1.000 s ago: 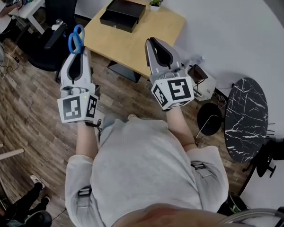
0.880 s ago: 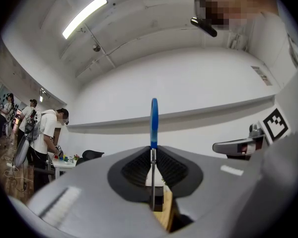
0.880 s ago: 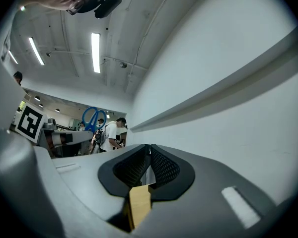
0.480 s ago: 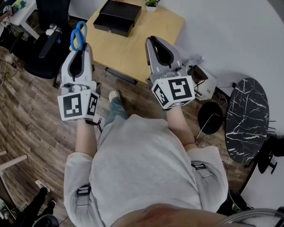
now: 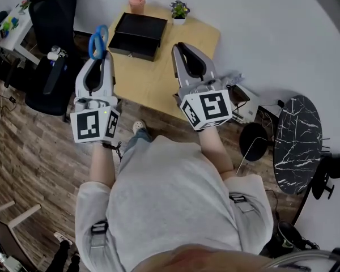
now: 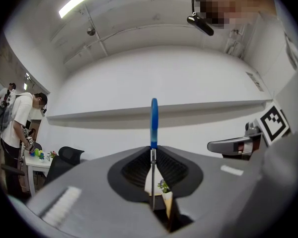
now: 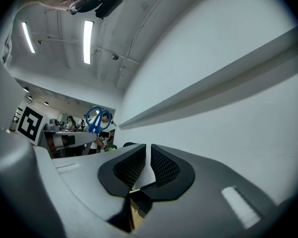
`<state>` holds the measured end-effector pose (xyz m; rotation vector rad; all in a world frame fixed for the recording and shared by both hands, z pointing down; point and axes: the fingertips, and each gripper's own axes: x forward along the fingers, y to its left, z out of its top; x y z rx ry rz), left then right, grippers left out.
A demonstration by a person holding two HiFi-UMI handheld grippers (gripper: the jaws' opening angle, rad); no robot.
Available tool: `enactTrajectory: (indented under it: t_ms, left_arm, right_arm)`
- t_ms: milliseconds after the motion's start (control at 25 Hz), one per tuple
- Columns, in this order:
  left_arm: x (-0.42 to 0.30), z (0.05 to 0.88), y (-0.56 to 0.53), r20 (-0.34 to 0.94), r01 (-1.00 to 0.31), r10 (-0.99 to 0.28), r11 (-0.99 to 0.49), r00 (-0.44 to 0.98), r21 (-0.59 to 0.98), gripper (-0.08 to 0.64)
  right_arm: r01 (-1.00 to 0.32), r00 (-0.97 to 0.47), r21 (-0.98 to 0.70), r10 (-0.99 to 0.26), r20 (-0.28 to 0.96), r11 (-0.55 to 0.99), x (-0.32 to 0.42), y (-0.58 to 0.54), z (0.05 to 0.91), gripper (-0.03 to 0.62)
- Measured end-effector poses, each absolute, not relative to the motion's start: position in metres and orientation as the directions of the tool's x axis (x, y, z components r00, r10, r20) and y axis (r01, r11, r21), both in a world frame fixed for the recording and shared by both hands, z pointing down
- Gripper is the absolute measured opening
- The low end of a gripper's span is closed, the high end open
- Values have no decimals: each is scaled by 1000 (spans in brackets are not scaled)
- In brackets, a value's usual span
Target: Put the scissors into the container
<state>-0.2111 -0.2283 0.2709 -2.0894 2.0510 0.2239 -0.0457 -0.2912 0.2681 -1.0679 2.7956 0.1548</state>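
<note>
The right tongs (image 7: 148,150) fill the lower frame, their 2 black ribbed jaws drawn almost together, with only a thin slit between them and nothing in it. At far left, blue-handled scissors (image 7: 95,119) stand up from the left tongs (image 7: 92,135), near its marker cube (image 7: 30,123). 2 ceiling light strips (image 7: 87,41) glow above.

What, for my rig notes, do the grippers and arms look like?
The left gripper and right gripper are light grey shells with black ribbed pads, each bearing a white cube with black square markers. The person wears a grey short-sleeved shirt.
</note>
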Motion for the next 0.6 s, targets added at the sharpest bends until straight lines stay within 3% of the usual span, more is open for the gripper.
enactTrajectory:
  t_ms: [320, 600]
  left_arm:
    - [-252, 288, -288, -199, -992, -974, -89, 106, -93, 91]
    - [-266, 319, -333, -103, -947, -970, -186, 219, -263, 91]
  right_arm:
    - [-710, -701, 40, -700, -138, 703, -84, -336, 277, 34]
    - [-741, -670, 46, -733, -116, 670, -112, -361, 287, 34]
